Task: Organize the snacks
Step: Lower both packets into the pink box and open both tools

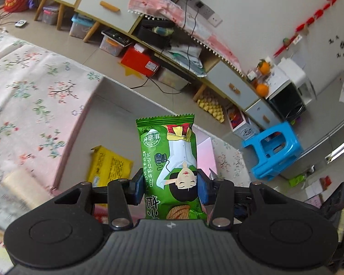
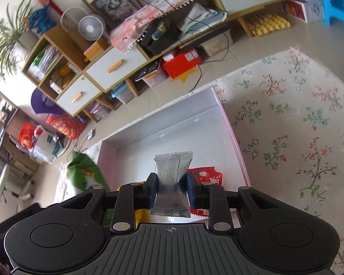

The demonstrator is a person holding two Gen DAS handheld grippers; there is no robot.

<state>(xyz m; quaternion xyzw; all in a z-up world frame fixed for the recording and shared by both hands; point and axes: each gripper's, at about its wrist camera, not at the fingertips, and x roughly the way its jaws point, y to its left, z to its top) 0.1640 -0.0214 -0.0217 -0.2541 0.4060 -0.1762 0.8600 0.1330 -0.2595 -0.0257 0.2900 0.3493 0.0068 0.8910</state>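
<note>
My left gripper (image 1: 170, 189) is shut on a green snack packet (image 1: 169, 158) with a cartoon figure and holds it upright above the open white box (image 1: 117, 105). A yellow packet (image 1: 110, 163) lies in that box. My right gripper (image 2: 171, 189) is shut on a silver foil packet (image 2: 172, 178), seam side facing me, and holds it over the same box (image 2: 176, 126). A red packet (image 2: 206, 175) lies in the box beneath it. The green packet shows blurred at the left of the right wrist view (image 2: 84, 174).
The box sits on a floral cloth (image 2: 298, 126). A long sideboard with drawers (image 1: 98, 2) runs along the far wall, with storage bins and a red carton (image 1: 140, 61) beneath. A blue plastic stool (image 1: 273, 149) stands on the floor.
</note>
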